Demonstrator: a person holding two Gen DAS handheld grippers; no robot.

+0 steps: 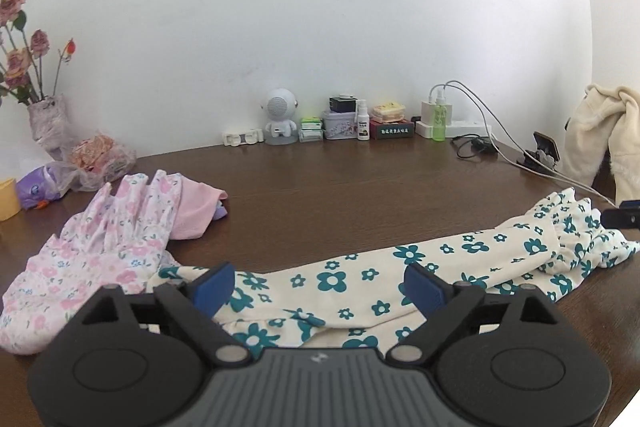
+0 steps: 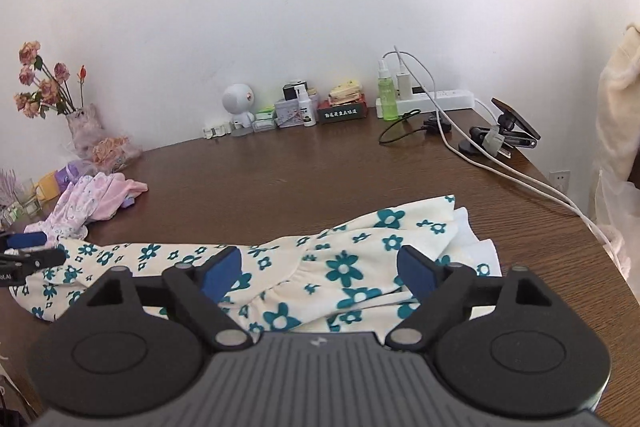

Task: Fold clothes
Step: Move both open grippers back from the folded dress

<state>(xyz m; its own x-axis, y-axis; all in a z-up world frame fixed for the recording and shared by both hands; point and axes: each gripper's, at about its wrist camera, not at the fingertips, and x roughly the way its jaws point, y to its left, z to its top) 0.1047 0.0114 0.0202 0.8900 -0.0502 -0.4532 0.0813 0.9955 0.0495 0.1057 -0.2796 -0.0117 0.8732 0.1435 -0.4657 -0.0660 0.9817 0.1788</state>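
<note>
Left gripper [image 1: 320, 287] low over near edge of brown table [image 1: 360, 183], jaws spread wide, blue pads [image 1: 212, 285] either side of cloth, nothing pinched. Cream garment with teal flowers [image 1: 360, 283] laid out lengthwise along near edge, running from under these fingers off to the right, far end bunched and ruffled. Tip of other tool just visible at that right end.

Right gripper [image 2: 320, 273] likewise low over same cream garment with teal flowers [image 2: 352, 259], jaws wide apart, empty, pads [image 2: 416, 273] above wrinkled cloth. Whether either tool's pads touch the fabric: cannot tell. White lining or underlayer showing at right edge of garment. Left tool's blue tip seen at far left of this view, at other end of garment.

Pink floral garment [image 1: 92, 247] heaped at left, its edge touching the teal one; plain pink cloth [image 1: 196, 207] beside it, further back.

Against white wall: vase of dried roses [image 1: 44, 123], small white robot figure [image 1: 280, 119], tin box [image 1: 338, 125], green spray bottle [image 1: 440, 119], power strip [image 2: 440, 99] with white cables trailing across table to right edge. Phone clamp stand [image 2: 508, 131] near right corner. Cream fleece item [image 1: 600, 135] hanging at right.
</note>
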